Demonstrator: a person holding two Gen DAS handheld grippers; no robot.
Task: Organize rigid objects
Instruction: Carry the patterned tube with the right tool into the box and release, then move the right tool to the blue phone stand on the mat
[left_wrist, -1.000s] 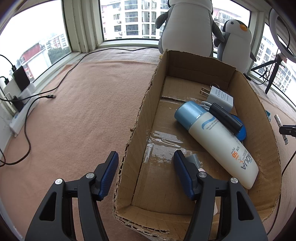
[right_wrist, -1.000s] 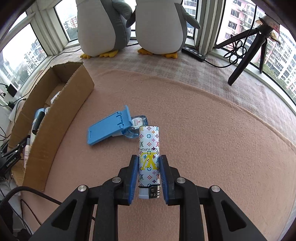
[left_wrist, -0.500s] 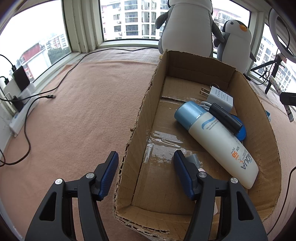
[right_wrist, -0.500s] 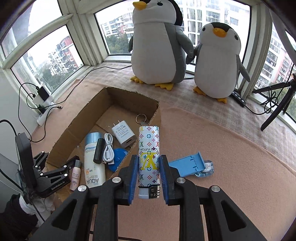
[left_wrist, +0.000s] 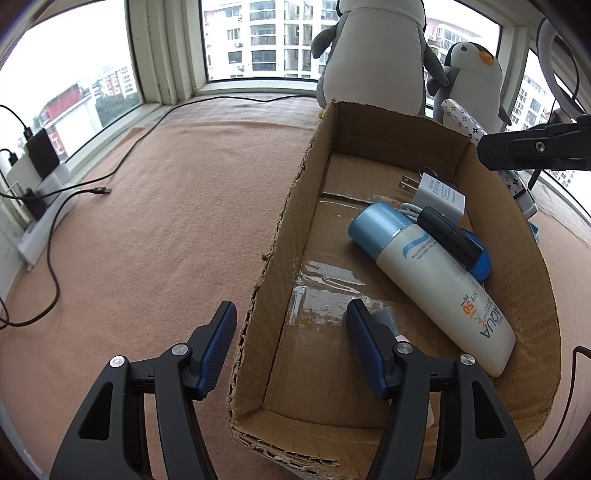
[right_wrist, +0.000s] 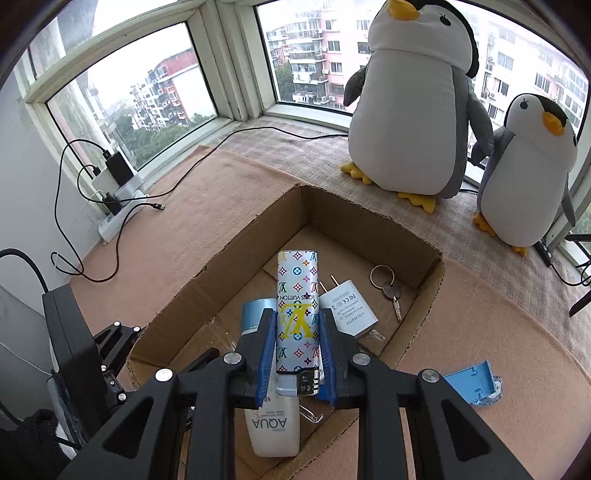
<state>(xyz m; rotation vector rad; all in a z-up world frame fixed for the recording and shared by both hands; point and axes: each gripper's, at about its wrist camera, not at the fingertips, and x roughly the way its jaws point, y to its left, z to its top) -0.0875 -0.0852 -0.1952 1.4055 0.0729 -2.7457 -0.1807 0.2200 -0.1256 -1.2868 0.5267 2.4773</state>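
My right gripper (right_wrist: 297, 347) is shut on a white patterned cylinder (right_wrist: 297, 314), holding it in the air over the open cardboard box (right_wrist: 354, 212). That same patterned cylinder (left_wrist: 461, 120) shows above the box's far right wall in the left wrist view. Inside the box (left_wrist: 280, 229) lie a white bottle with a blue cap (left_wrist: 428, 280), a white plug adapter (left_wrist: 437, 194), a black stick (left_wrist: 448, 236) and keys (right_wrist: 388, 286). My left gripper (left_wrist: 291, 349) is open, straddling the box's left wall near its front corner, nothing between its fingers.
Two plush penguins (right_wrist: 410, 110) stand behind the box by the window. A blue phone stand (right_wrist: 471, 380) lies on the carpet right of the box. Cables (left_wrist: 51, 236) and a power strip (right_wrist: 118, 206) run along the left wall.
My right gripper has carried the patterned cylinder from above the carpet to over the box. The left gripper has not moved.
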